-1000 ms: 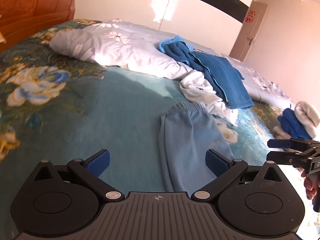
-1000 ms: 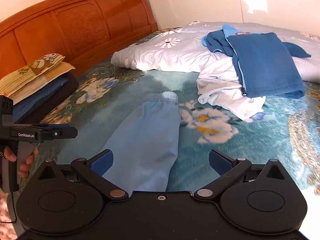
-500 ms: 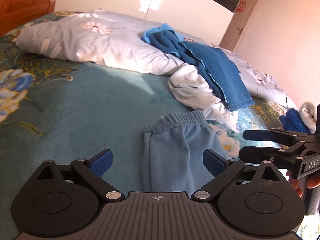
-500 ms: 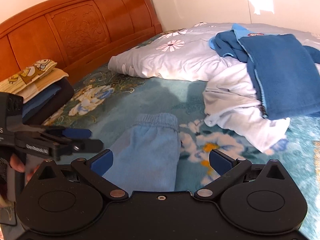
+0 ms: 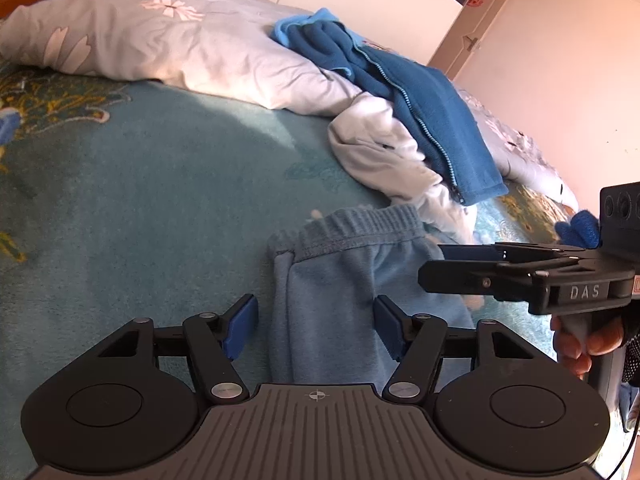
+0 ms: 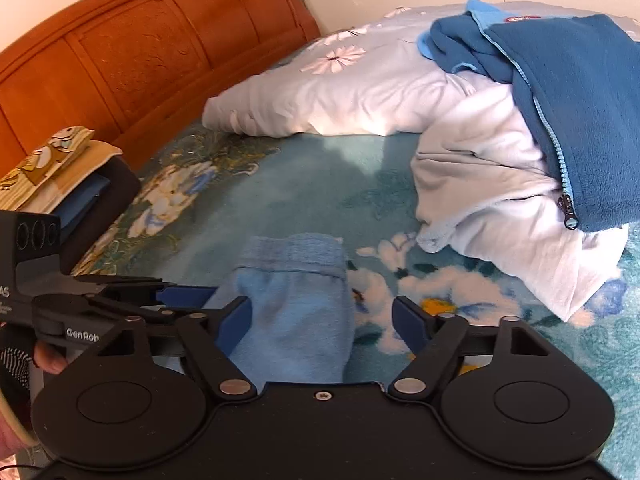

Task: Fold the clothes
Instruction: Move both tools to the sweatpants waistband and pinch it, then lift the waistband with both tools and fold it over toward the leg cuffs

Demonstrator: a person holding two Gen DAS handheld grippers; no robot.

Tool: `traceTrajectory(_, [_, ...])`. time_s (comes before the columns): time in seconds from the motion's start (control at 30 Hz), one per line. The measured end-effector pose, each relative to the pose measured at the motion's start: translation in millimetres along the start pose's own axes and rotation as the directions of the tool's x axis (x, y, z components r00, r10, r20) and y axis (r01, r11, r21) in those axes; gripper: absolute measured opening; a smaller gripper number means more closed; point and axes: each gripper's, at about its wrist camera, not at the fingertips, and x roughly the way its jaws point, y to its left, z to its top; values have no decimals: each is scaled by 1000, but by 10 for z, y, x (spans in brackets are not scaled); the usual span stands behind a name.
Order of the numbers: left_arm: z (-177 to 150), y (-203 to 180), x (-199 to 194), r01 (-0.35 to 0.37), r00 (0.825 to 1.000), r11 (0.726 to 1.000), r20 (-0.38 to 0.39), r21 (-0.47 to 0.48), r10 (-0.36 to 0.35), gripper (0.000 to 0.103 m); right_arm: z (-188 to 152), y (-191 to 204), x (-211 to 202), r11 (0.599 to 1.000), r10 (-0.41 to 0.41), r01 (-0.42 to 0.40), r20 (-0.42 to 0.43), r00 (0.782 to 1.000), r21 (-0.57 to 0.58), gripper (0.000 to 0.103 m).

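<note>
Light blue sweatpants (image 5: 332, 288) lie on the teal floral bedspread (image 5: 140, 200), elastic waistband (image 5: 360, 228) at the far end. My left gripper (image 5: 316, 328) is open, its blue pads (image 5: 240, 326) straddling the pants' left side just short of the waistband. The right gripper (image 5: 436, 268) reaches in from the right, level with the waistband. From the right wrist the same pants (image 6: 296, 300) run between my open right gripper (image 6: 324, 326), and the left gripper (image 6: 200, 296) comes in from the left beside them. I cannot tell if either touches the cloth.
A dark blue zip fleece (image 5: 432, 120) lies over a white garment (image 5: 384, 152) beyond the pants, against a pale flowered quilt (image 5: 160, 48). A wooden headboard (image 6: 140, 52) and a stack of folded clothes (image 6: 60, 176) are at the left. A hand (image 5: 580, 344) holds the right gripper.
Both grippers have moved forward and lower along the pants toward the waistband and drawn closer together. Each gripper's fingers have narrowed somewhat but remain open.
</note>
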Motion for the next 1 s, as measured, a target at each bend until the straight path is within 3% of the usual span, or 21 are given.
traceTrajectory(0.07, [13, 30, 22, 1, 1000, 1000, 0, -6, -1, 60, 24, -63, 48, 1000, 14, -14, -17, 1000, 23, 58])
traceTrajectory(0.47, [112, 98, 118, -9, 1000, 1000, 5, 5, 9, 60, 90, -185, 325, 997, 43, -38, -70, 997, 63, 53])
traceTrajectory(0.53, [114, 82, 115, -11, 1000, 1000, 1, 16, 11, 54, 93, -176, 334, 997, 50, -45, -77, 996, 63, 45])
traceTrajectory(0.57, [113, 75, 116, -4, 1000, 1000, -5, 20, 4, 46, 94, -168, 344, 996, 61, -55, -83, 995, 67, 33])
traceTrajectory(0.6, [113, 68, 118, 4, 1000, 1000, -11, 23, -4, 40, 93, -157, 355, 995, 73, -66, -90, 993, 73, 28])
traceTrajectory(0.67, [112, 38, 122, 1, 1000, 1000, -18, 29, -1, 37, 88, -114, 365, 995, 70, -64, -93, 993, 71, 23])
traceTrajectory(0.9, [92, -80, -33, 2, 1000, 998, 23, 58, -4, 16, 90, -31, 277, 997, 72, -69, -71, 995, 47, 19])
traceTrajectory(1.0, [83, -130, -100, 3, 999, 997, 41, 71, -6, 13, 100, 29, 170, 996, 83, -82, -41, 996, 19, 18])
